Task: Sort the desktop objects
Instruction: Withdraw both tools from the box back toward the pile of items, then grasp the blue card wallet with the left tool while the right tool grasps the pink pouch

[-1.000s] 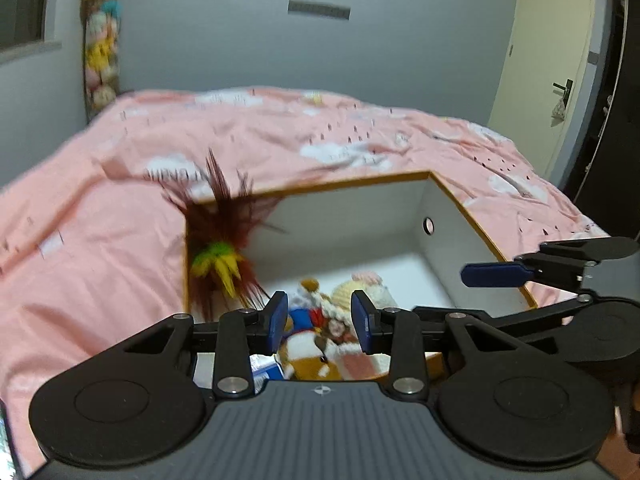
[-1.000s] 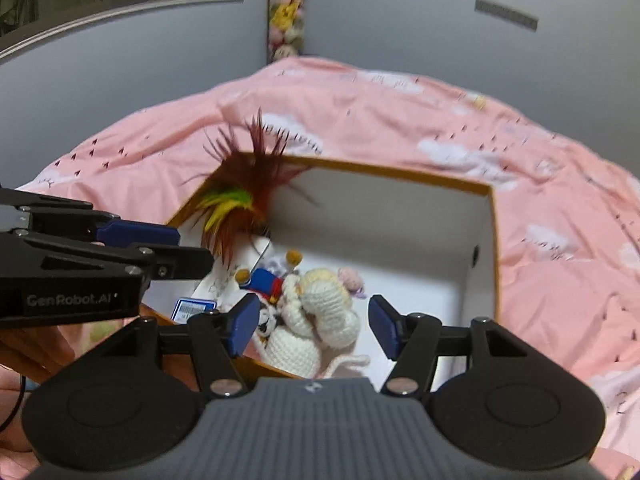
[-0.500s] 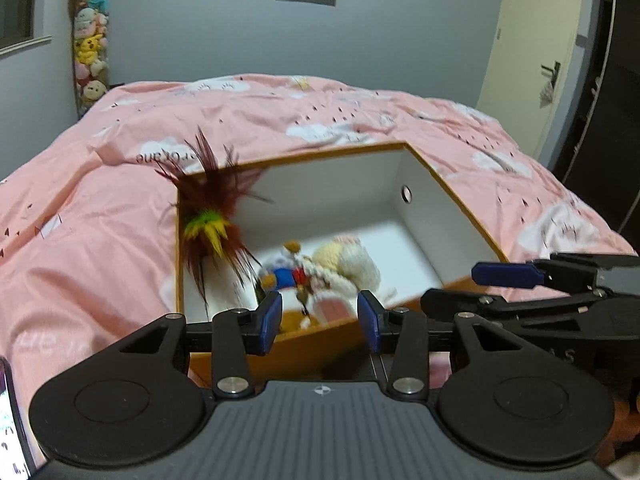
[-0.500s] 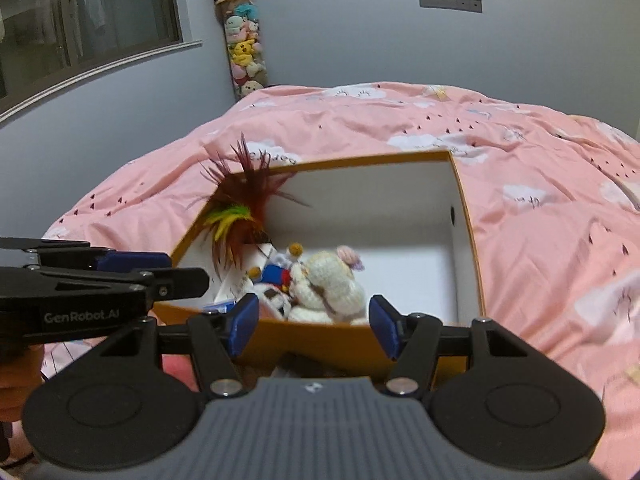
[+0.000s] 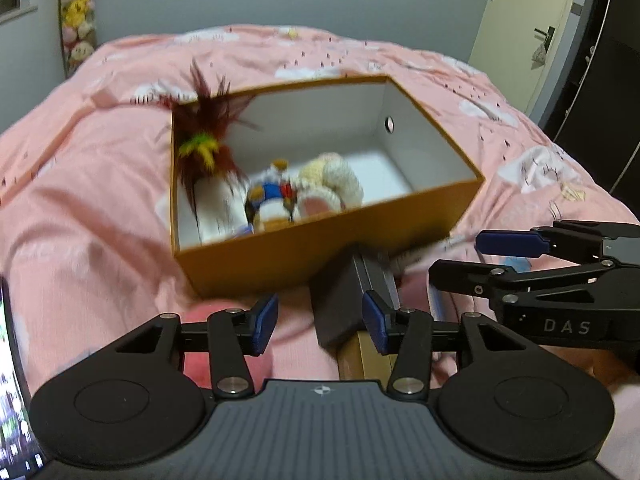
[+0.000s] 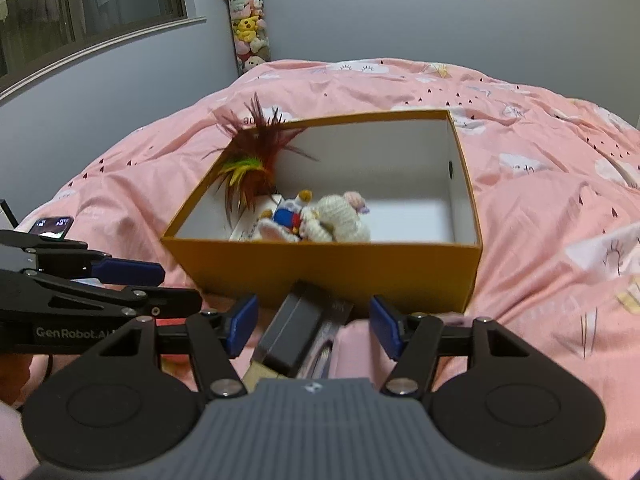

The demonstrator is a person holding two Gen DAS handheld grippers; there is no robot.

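While both claws gape empty, the dark box (image 5: 352,300) lies half-hidden; toys (image 6: 320,220) blur.

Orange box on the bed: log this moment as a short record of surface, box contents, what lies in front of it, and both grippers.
surface: pink bedspread
container: orange box, open top, white inside
contents: feather toy leaning in a far corner; crocheted dolls near the front wall
in front of box: dark rectangular block, apart from the pads
left gripper: jaws have just been opening, nothing between the pads
right gripper: open, empty
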